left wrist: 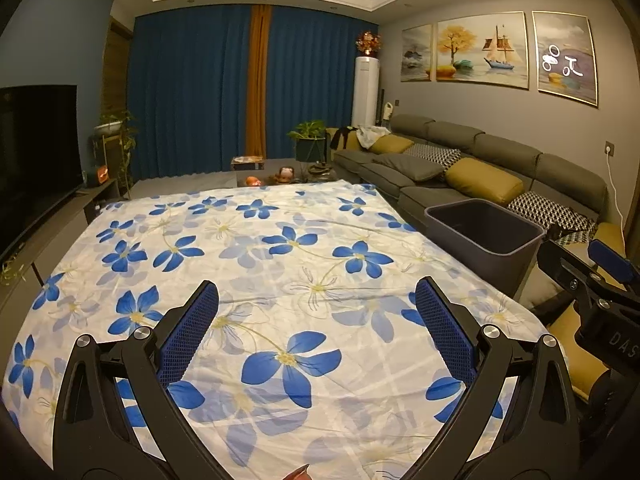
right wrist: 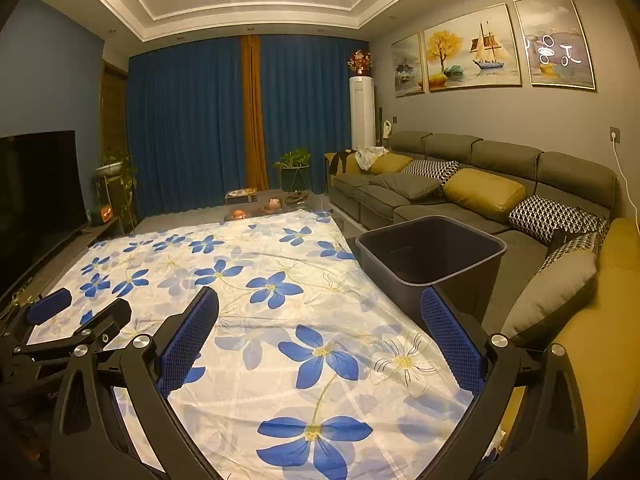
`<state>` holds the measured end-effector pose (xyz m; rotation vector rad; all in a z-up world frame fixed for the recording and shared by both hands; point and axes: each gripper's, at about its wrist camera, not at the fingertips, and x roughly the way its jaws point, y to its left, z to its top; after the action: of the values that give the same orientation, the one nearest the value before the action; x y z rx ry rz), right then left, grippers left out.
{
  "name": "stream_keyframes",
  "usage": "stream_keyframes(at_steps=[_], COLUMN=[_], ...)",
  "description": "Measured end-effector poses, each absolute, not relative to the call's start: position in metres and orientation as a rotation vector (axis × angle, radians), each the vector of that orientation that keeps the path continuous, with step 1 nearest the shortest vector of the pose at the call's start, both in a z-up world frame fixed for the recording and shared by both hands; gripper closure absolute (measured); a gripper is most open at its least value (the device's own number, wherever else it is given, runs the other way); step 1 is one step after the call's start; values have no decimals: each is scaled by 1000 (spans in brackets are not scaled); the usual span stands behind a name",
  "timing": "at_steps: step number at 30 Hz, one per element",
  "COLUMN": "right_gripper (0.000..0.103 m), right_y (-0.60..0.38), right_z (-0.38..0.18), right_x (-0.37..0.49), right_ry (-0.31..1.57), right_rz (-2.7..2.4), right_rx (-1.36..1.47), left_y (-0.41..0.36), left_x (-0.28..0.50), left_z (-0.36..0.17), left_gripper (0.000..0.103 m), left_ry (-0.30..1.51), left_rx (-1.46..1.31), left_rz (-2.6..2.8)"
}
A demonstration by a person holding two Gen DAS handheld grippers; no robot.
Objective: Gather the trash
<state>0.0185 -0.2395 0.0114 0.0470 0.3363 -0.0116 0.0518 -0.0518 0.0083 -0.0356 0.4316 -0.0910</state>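
Note:
A dark grey rectangular bin (left wrist: 486,232) stands at the right edge of the table, between it and the sofa; it shows in the right wrist view (right wrist: 434,254) and looks empty inside. The table is covered by a white cloth with blue flowers (left wrist: 280,264), also in the right wrist view (right wrist: 288,304). My left gripper (left wrist: 318,300) is open and empty above the cloth. My right gripper (right wrist: 320,306) is open and empty above the cloth's right side, just short of the bin. A small orange-brown scrap (left wrist: 298,472) peeks in at the bottom edge of the left wrist view.
A grey sofa (right wrist: 460,184) with yellow and patterned cushions runs along the right. A TV (left wrist: 36,148) stands on the left. A low table with small items (left wrist: 280,174) and potted plants sit beyond the cloth, before blue curtains.

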Motion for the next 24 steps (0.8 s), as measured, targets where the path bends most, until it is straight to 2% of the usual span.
stream_keyframes(at_steps=[24], right_gripper=[5], right_y=[-241], right_z=[11], right_x=[18], right_ry=[334], right_rz=[-11], right_rx=[49], left_y=[-52], left_x=[52], left_z=[8], left_gripper=[6], left_ry=[432], left_rx=[-48], left_rz=[-99])
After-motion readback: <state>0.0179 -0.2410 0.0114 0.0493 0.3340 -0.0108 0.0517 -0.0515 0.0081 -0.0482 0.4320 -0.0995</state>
